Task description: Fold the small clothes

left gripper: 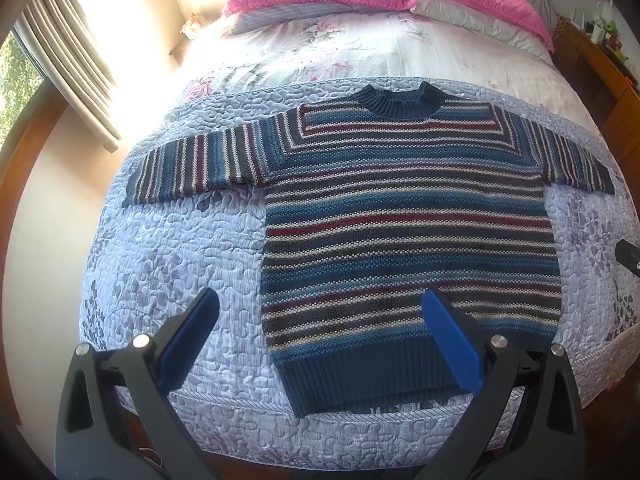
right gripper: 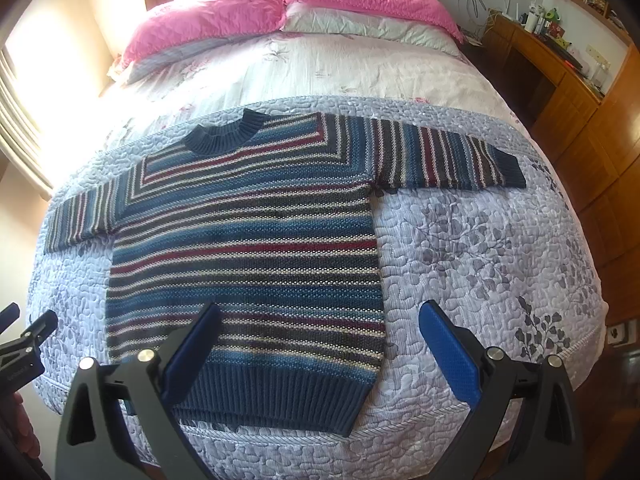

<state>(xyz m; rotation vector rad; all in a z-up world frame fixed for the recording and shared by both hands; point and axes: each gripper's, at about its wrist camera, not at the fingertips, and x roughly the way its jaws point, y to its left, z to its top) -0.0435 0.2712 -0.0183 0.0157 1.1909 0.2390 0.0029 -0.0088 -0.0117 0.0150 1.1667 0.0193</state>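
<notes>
Risk sits in the striped blue, maroon and cream knitted sweater (left gripper: 408, 240) lying flat on the lilac quilted bed (left gripper: 168, 264): my left fingers (left gripper: 320, 344) and right fingers (right gripper: 320, 348), both wide apart and empty, could drag the loose knit askew.

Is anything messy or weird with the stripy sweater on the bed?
Nothing stands out. The sweater lies flat and smooth on the quilt, both sleeves stretched straight out sideways and the hem even. Both grippers, left and right, are open and hold nothing.
</notes>
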